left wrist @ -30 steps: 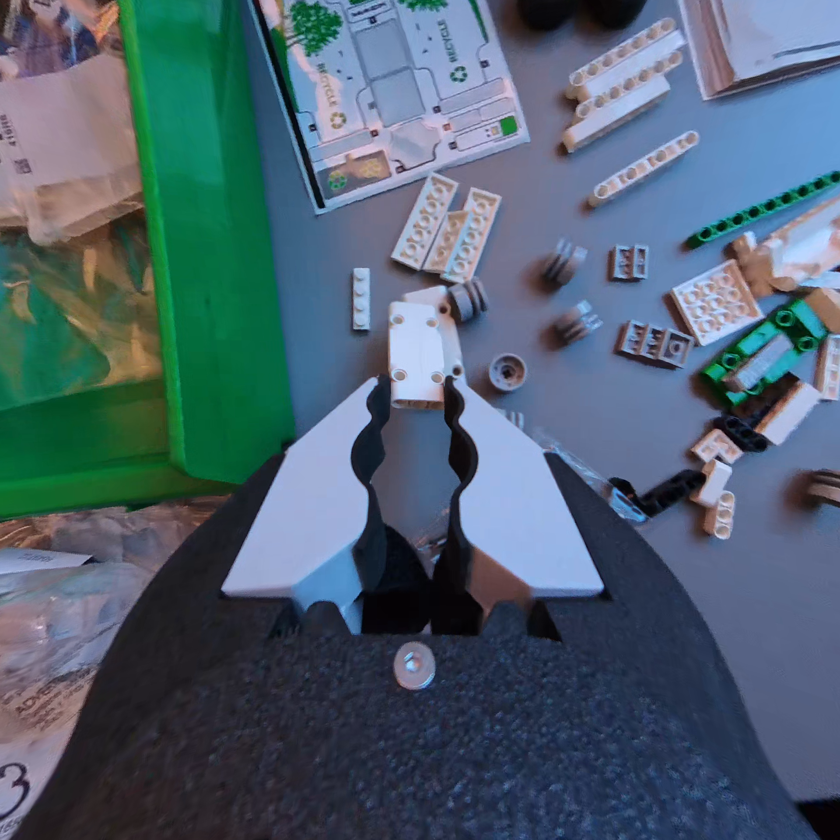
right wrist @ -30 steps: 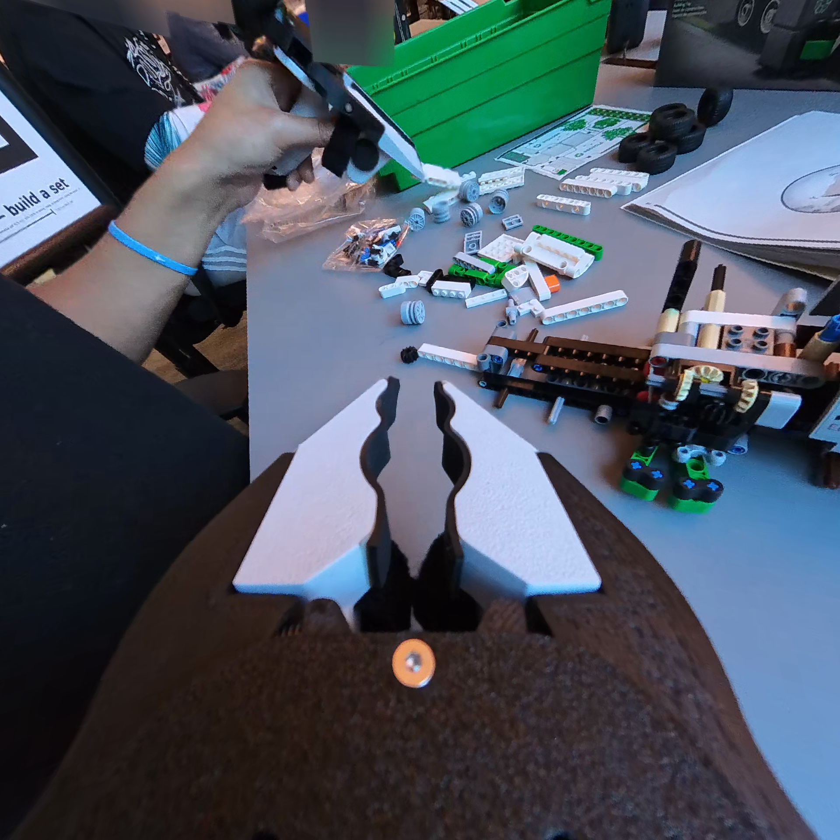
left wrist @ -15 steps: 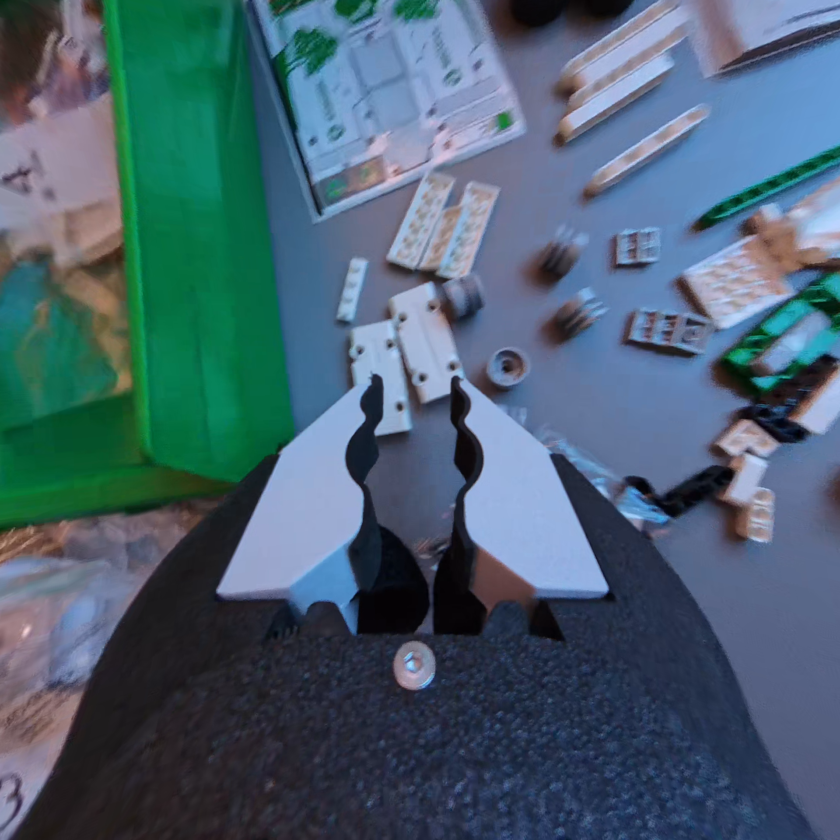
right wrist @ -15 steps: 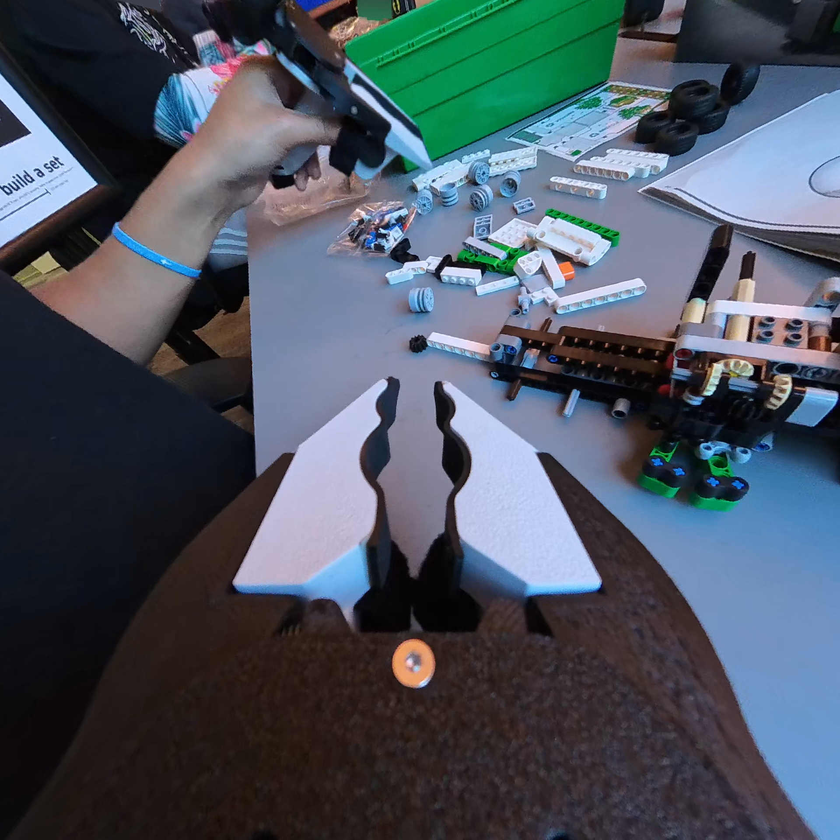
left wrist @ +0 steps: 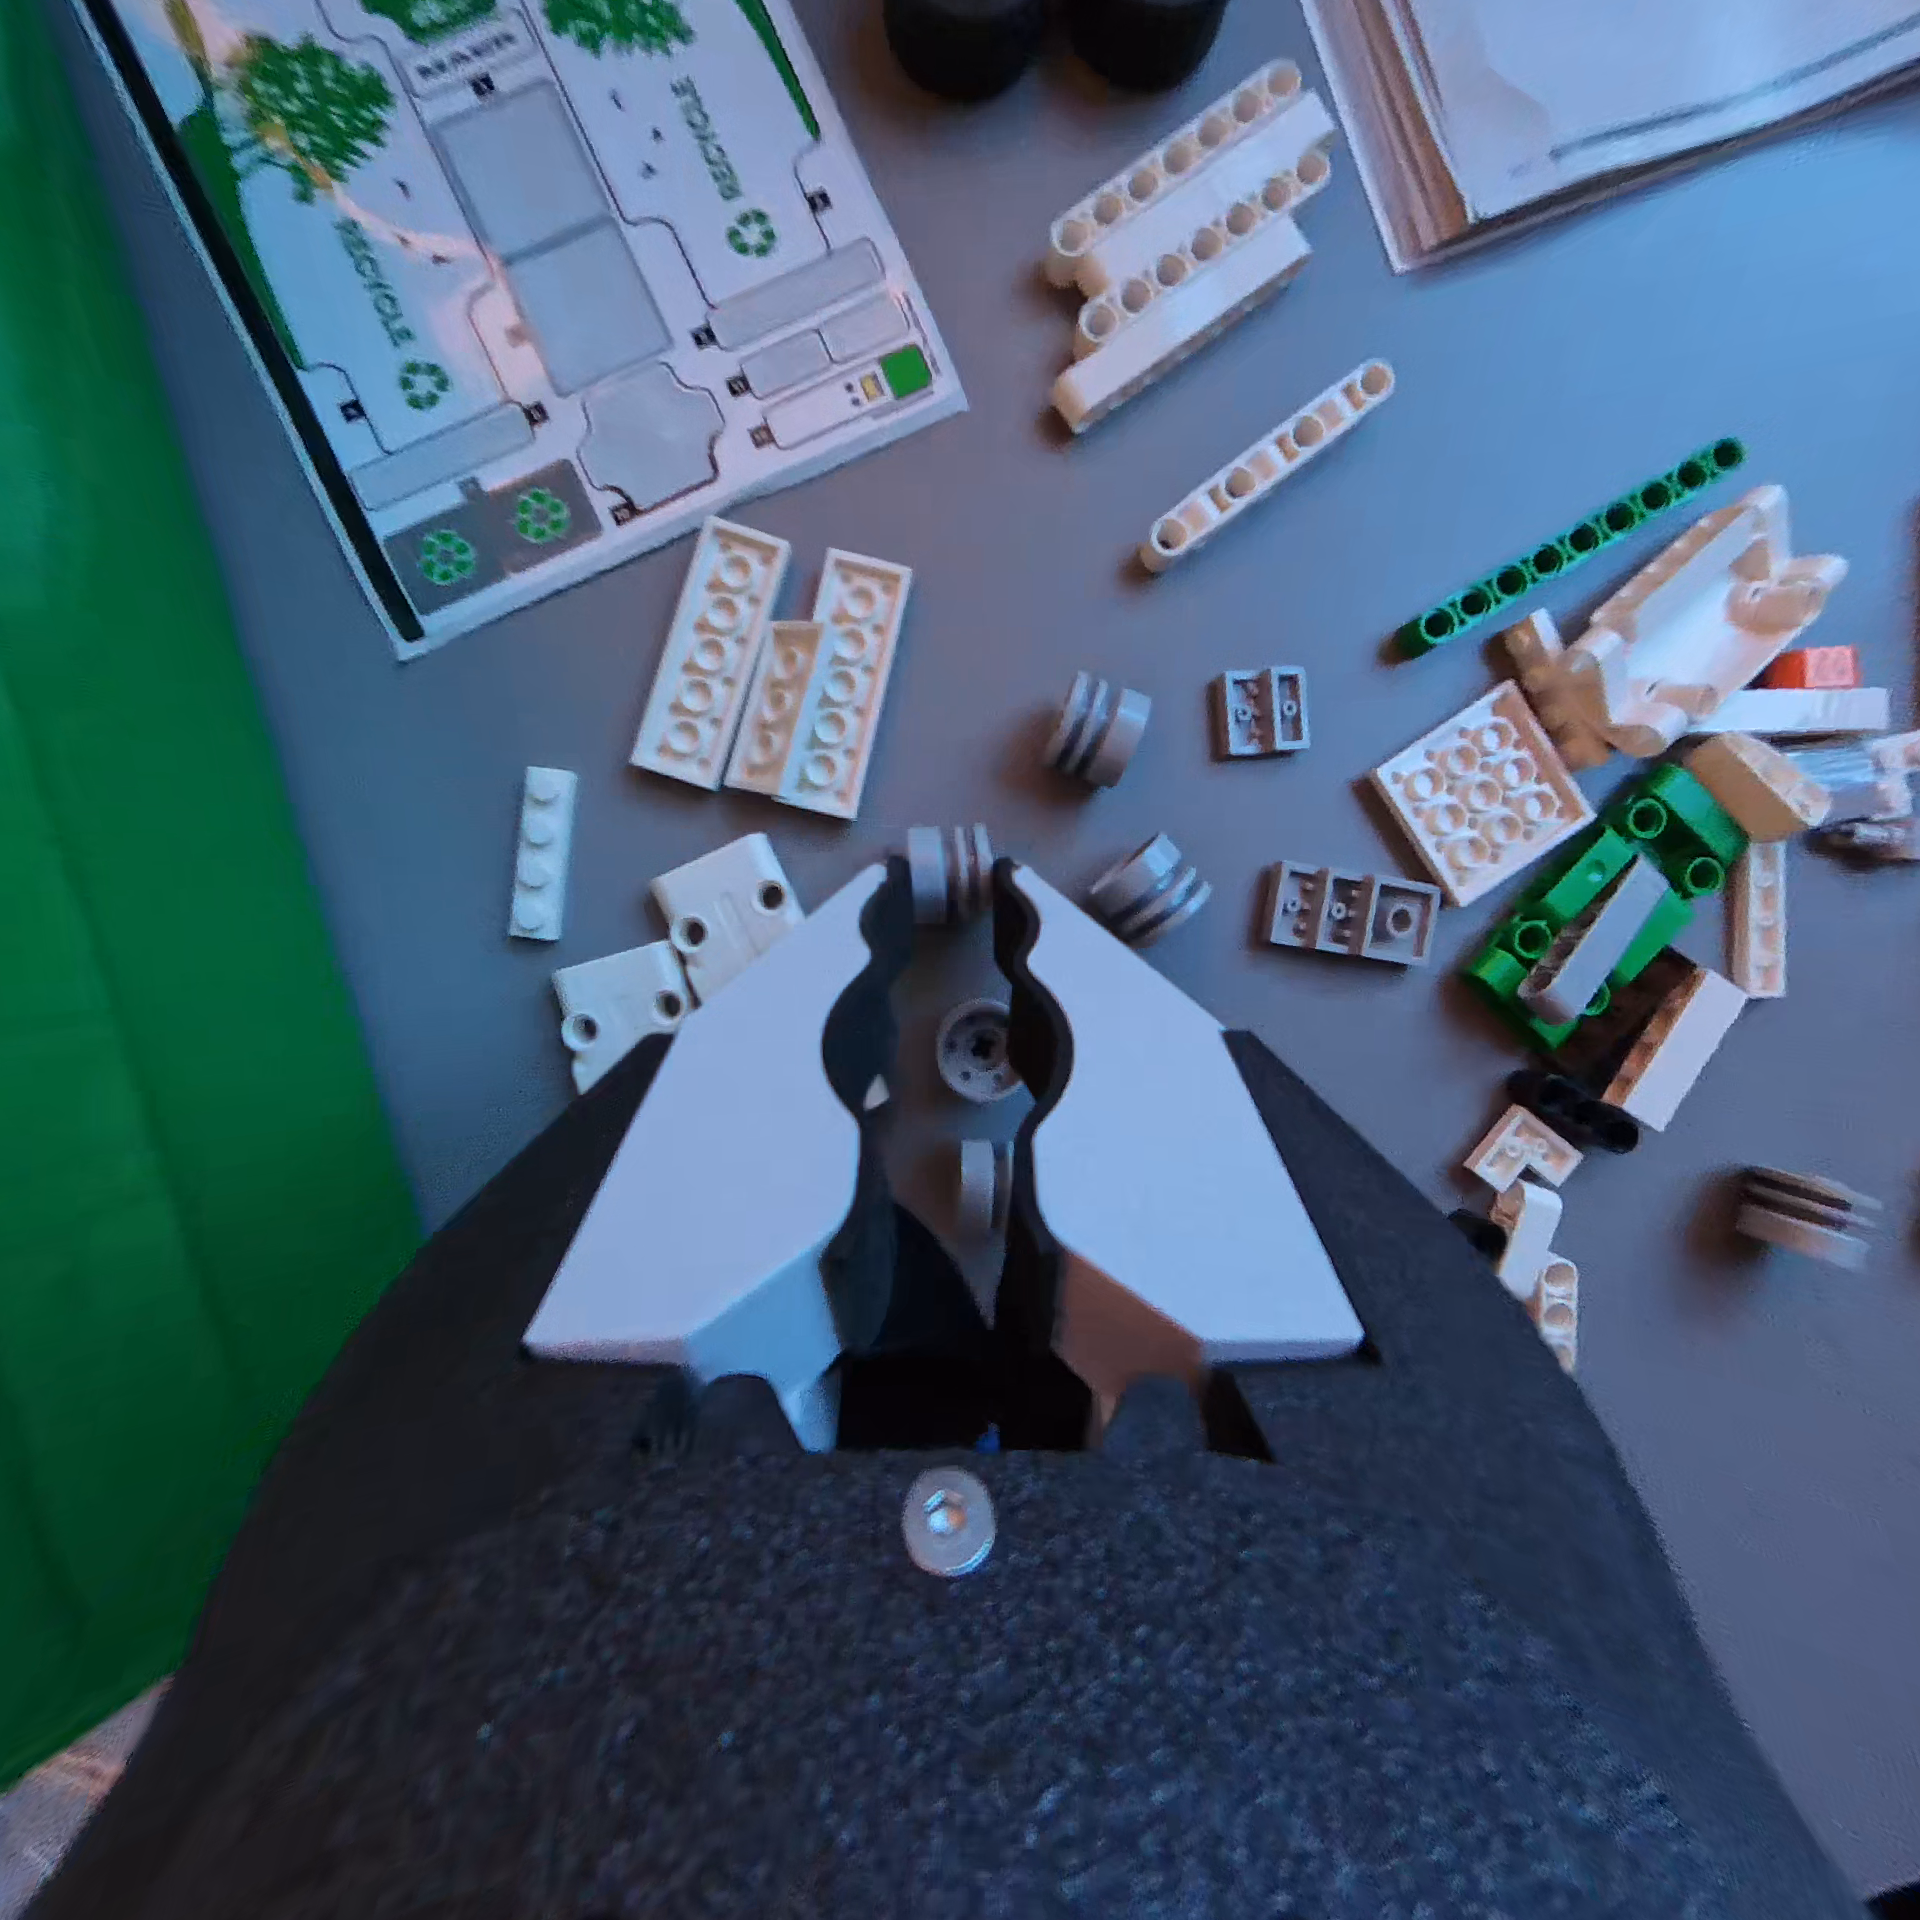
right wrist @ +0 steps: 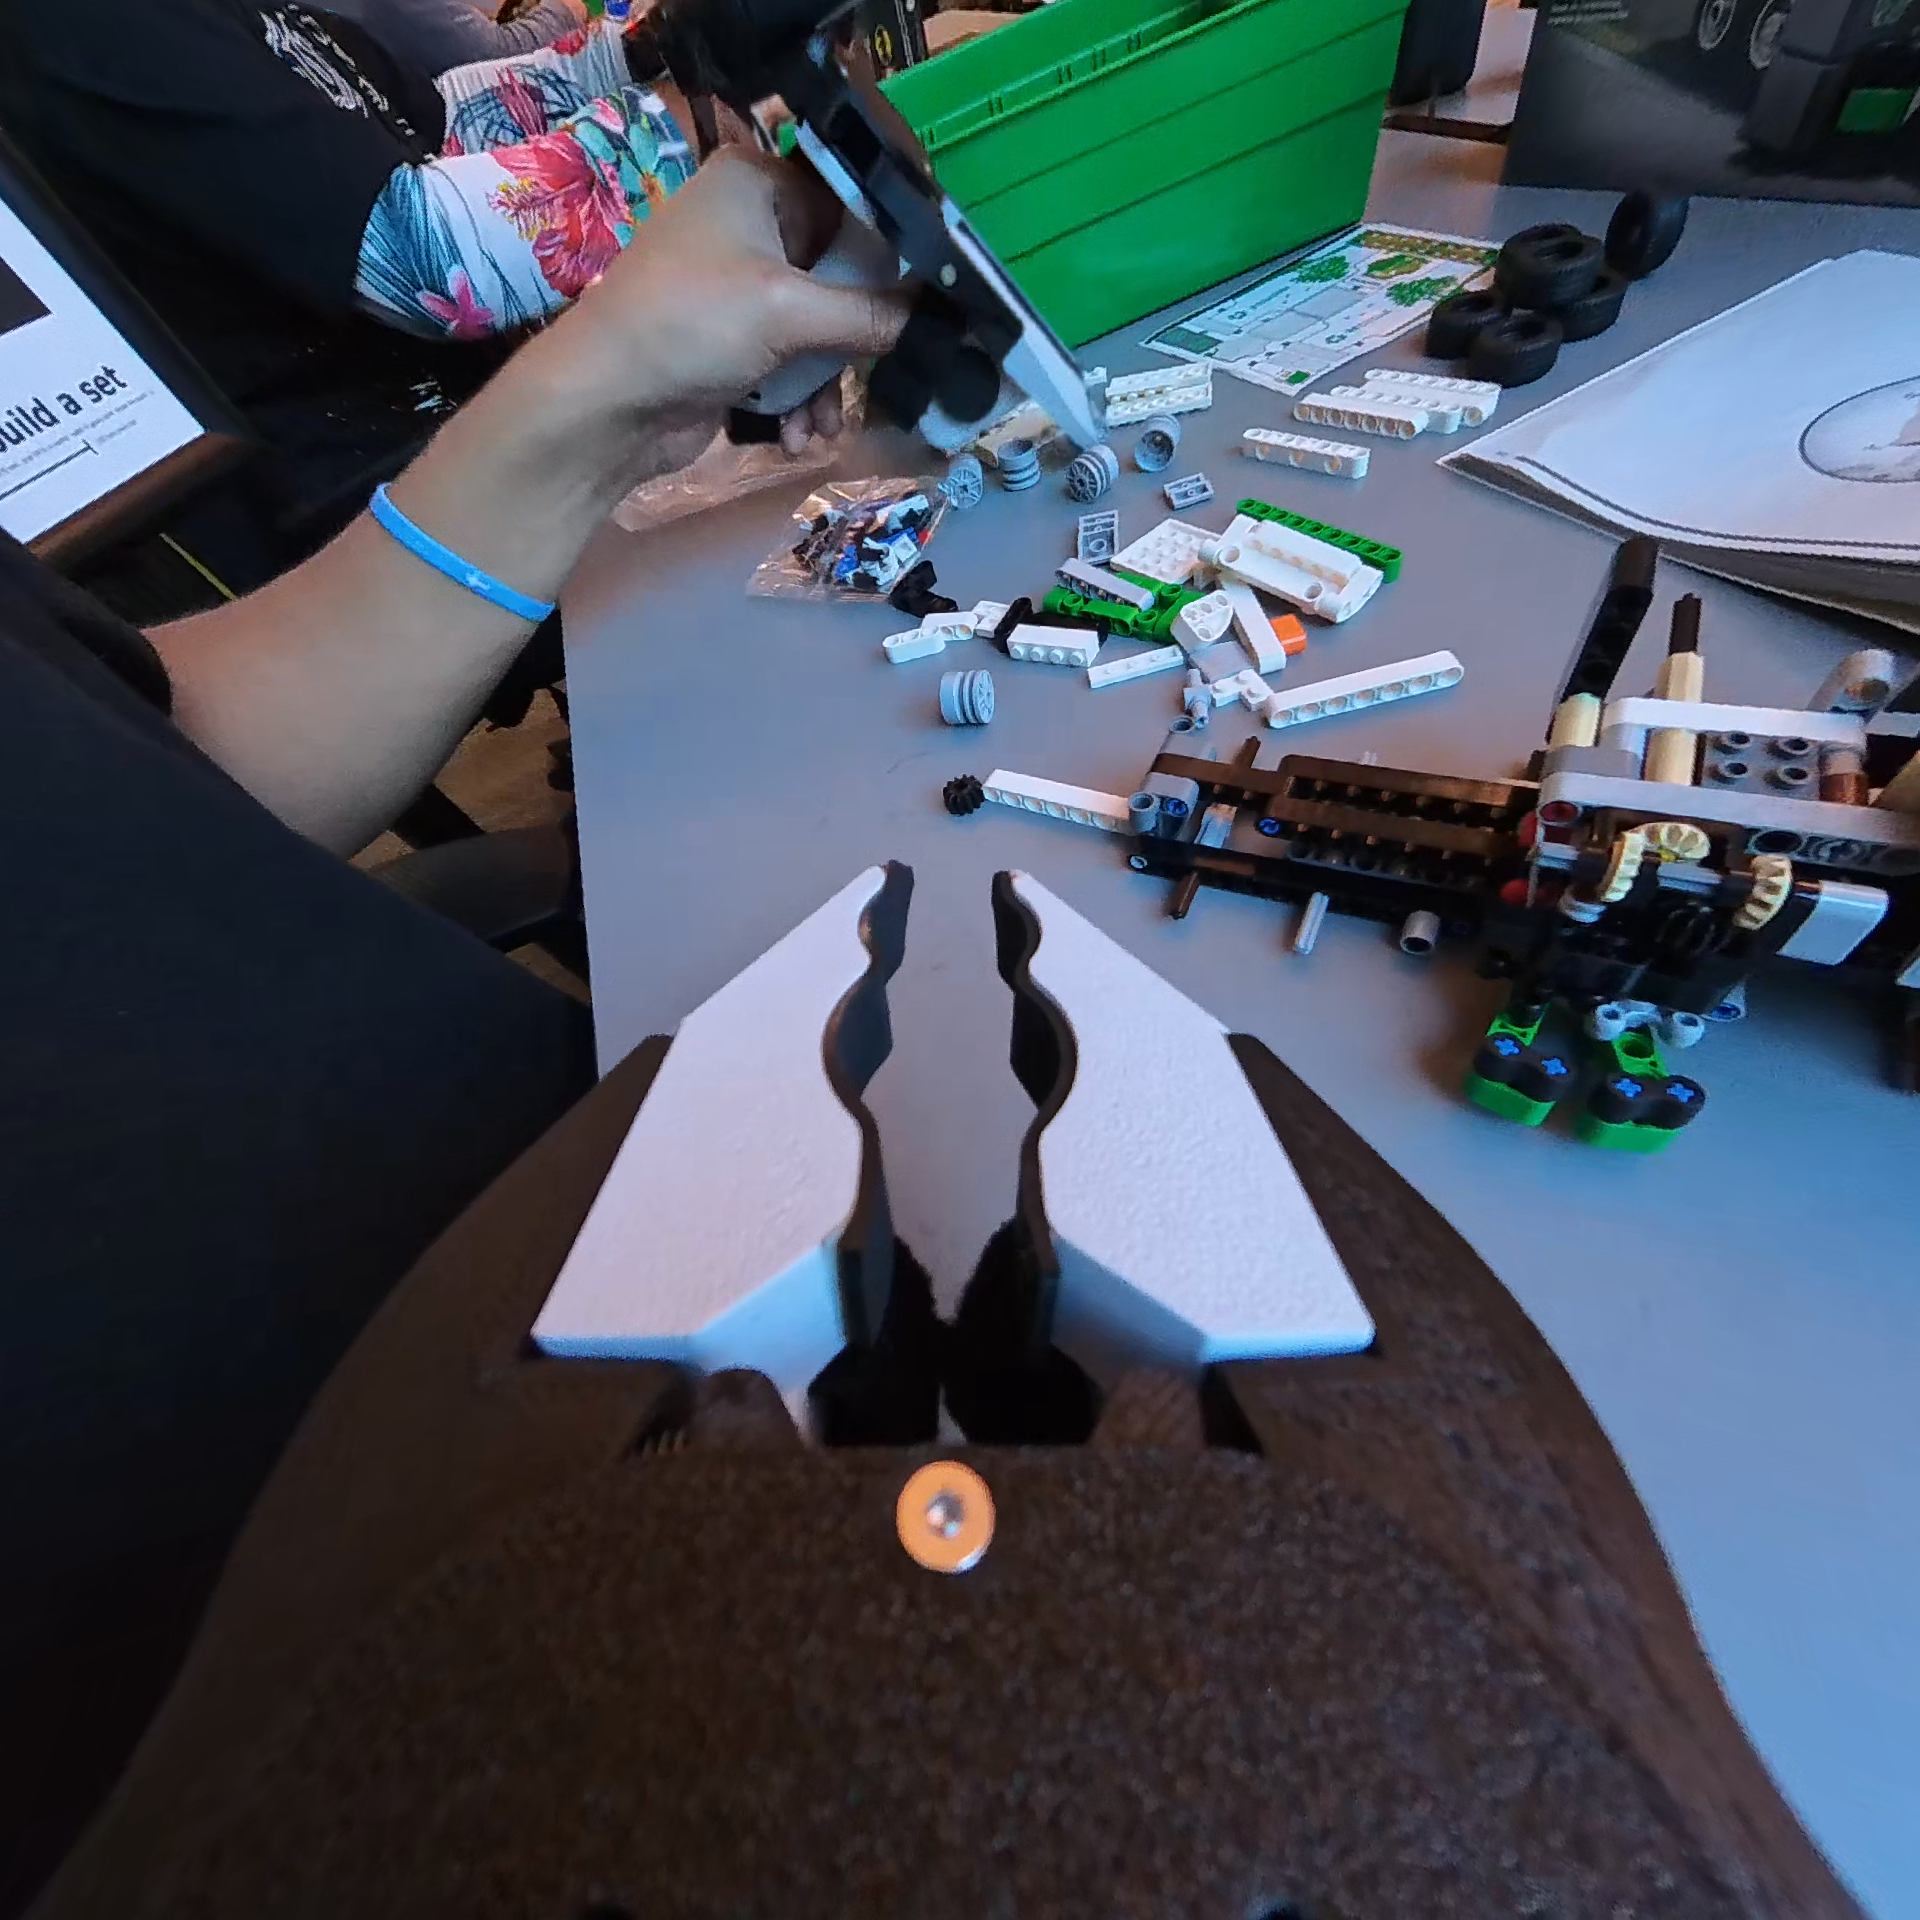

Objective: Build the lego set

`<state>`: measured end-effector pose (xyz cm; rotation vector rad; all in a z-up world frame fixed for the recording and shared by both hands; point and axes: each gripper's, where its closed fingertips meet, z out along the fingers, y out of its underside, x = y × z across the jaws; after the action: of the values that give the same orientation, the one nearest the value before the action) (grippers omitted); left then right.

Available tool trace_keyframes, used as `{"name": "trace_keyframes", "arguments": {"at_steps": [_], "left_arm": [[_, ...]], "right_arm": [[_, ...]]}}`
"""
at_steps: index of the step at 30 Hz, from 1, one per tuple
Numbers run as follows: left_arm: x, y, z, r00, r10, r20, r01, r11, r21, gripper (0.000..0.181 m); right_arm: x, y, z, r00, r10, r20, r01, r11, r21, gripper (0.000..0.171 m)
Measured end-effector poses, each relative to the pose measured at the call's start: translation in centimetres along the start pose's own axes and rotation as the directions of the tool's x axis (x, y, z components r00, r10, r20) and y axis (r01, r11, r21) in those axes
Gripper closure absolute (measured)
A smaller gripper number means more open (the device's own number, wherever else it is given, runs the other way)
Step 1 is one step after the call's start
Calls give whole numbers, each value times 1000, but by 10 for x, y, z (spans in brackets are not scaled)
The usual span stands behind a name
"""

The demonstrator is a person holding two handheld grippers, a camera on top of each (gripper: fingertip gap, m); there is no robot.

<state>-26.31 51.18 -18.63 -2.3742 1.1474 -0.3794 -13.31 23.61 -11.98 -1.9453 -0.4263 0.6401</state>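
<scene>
Left wrist view: left gripper (left wrist: pixel 948 878) tips bracketing grey wheel hub (left wrist: pixel 950 871), contact unclear | right gripper (right wrist: pixel 951 888) parted, bare table (right wrist: pixel 1558 1351) ahead

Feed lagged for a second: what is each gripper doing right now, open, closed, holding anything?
Left gripper: open, fingers on either side of a grey ribbed wheel hub; a grip cannot be told.
Right gripper: open, empty, above the table.

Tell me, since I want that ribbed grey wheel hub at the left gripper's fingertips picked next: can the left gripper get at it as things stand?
Probably yes. The left gripper is open with the grey wheel hub right between its fingertips, apart from the white panels beside it. Nothing blocks it; whether the fingers touch it yet is unclear.
</scene>
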Motion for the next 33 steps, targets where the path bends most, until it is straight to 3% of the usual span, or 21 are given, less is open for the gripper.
{"name": "trace_keyframes", "arguments": {"at_steps": [11,17,22,26,33], "left_arm": [[16,5,1,994,106,2,-106,994,-20,161],[9,-1,-42,973,175,149,-194,973,128,153],[59,13,-71,972,231,46,-233,915,330,120],[101,22,-60,956,294,-24,-272,910,314,150],[116,20,-15,870,487,-72,-475,869,141,145]], "right_arm": [[-1,4,-2,1000,-8,-3,8,1000,-11,156],[-2,6,-6,1000,-3,-16,3,1000,-9,156],[-3,11,-6,1000,-13,-21,13,1000,-22,156],[-10,11,-1,1000,-22,-12,22,1000,-19,156],[-23,14,0,999,-36,-14,36,999,-12,156]]}}
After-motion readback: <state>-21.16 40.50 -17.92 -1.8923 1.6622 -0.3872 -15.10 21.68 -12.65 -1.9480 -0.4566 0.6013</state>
